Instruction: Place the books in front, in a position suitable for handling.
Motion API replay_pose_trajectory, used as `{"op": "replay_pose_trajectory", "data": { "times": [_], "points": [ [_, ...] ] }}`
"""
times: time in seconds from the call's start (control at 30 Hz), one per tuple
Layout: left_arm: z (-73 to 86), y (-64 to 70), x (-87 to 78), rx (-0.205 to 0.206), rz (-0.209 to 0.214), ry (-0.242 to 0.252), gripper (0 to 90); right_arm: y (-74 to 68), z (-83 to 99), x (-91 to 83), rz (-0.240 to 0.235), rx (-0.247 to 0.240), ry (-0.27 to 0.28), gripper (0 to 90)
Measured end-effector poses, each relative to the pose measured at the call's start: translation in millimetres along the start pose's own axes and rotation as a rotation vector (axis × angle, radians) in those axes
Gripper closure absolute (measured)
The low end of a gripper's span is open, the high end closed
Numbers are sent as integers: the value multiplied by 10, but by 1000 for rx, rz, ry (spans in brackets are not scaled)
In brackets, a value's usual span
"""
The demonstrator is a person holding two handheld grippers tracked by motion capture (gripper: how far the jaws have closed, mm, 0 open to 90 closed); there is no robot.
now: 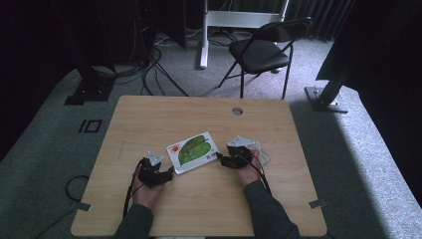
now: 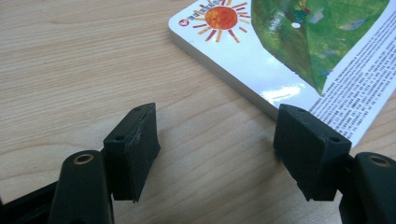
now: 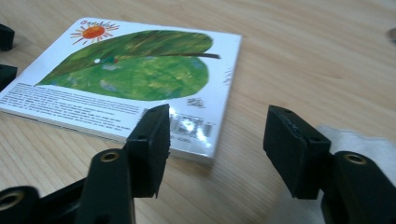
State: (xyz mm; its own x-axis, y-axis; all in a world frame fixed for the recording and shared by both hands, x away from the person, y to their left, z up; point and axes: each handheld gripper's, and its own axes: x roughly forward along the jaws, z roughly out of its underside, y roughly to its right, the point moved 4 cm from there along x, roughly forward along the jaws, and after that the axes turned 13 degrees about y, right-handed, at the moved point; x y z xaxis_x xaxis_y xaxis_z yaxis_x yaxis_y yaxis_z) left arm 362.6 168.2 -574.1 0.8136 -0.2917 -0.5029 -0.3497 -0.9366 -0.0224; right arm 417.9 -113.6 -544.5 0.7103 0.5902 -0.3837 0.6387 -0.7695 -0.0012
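Note:
A white board book (image 1: pixel 193 152) with a green leaf and an orange sun on its cover lies flat near the middle of the wooden table (image 1: pixel 149 119). My left gripper (image 1: pixel 168 174) sits at the book's near left corner, open, with bare wood between its jaws. In the left gripper view the book (image 2: pixel 299 51) lies just ahead and its edge touches the right jaw, with the gripper (image 2: pixel 217 149) wide apart. My right gripper (image 1: pixel 220 158) is at the book's right corner, open. In the right gripper view the book (image 3: pixel 135 74) lies ahead left of the gripper (image 3: pixel 217 140).
A white cloth (image 1: pixel 263 154) lies under my right hand, also at the lower right as cloth (image 3: pixel 364 149). The table has a cable hole (image 1: pixel 237 110) near its far edge. A black folding chair (image 1: pixel 263 50) stands beyond the table on the carpet.

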Motion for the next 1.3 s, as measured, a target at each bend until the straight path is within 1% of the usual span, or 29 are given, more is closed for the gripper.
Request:
{"op": "replay_pose_trajectory", "data": {
  "times": [0.03, 0.07, 0.13, 0.17, 0.2, 0.23, 0.27, 0.4, 0.47, 0.53, 0.63, 0.7, 0.77, 0.83, 0.9, 0.97, 1.0, 1.1, 1.2, 1.23, 1.27, 1.3],
  "points": [
    [-4, 20, -5, 4, 20, 0, 315, -18, 13, 47, -17, 6, -11, 388],
    [-6, 31, -8, 5, 27, 1, 316, -24, 24, 84, -34, 13, -17, 377],
    [-30, 79, -31, 26, 43, 21, 315, -29, 33, 112, -41, 25, -24, 356],
    [-30, 79, -31, 26, 43, 21, 314, -29, 33, 112, -41, 25, -24, 356],
    [-44, 116, -45, 32, 53, 29, 314, -29, 38, 133, -48, 28, -28, 333],
    [-46, 131, -48, 32, 61, 30, 296, -34, 44, 154, -64, 46, -34, 310],
    [-45, 146, -51, 32, 78, 30, 291, -37, 46, 158, -68, 49, -33, 298],
    [-45, 211, -44, 44, 112, 26, 257, -39, 66, 185, -80, 45, -58, 276],
    [-44, 240, -35, 49, 129, 30, 255, -39, 78, 202, -84, 42, -66, 267],
    [-42, 258, -32, 57, 132, 28, 251, -38, 89, 216, -91, 51, -69, 261],
    [-44, 296, -49, 66, 134, 19, 251, -21, 91, 241, -82, 44, -72, 259],
    [-44, 340, -62, 64, 149, 19, 250, -12, 79, 256, -96, 49, -71, 252],
    [-41, 389, -73, 65, 161, 19, 241, -7, 61, 274, -99, 44, -72, 244],
    [-30, 427, -68, 76, 167, 9, 224, -4, 32, 288, -107, 41, -64, 243],
    [-13, 443, -47, 83, 163, -6, 205, 9, 20, 315, -114, 50, -67, 244],
    [-4, 443, -32, 85, 164, -13, 201, 17, 27, 337, -130, 75, -76, 250],
    [-3, 436, -27, 80, 163, -15, 201, 11, 36, 340, -136, 77, -81, 251],
    [-12, 408, -18, 71, 163, -14, 201, -26, 63, 327, -141, 50, -99, 256],
    [-22, 385, -19, 62, 167, -15, 201, -59, 69, 299, -153, 40, -109, 280],
    [-33, 357, -21, 59, 171, -11, 201, -80, 72, 276, -164, 19, -117, 307],
    [-35, 331, -8, 59, 167, -18, 201, -129, 58, 224, -187, -22, -115, 343],
    [-35, 331, -8, 59, 167, -18, 201, -129, 58, 224, -187, -22, -115, 343]
  ]
}}
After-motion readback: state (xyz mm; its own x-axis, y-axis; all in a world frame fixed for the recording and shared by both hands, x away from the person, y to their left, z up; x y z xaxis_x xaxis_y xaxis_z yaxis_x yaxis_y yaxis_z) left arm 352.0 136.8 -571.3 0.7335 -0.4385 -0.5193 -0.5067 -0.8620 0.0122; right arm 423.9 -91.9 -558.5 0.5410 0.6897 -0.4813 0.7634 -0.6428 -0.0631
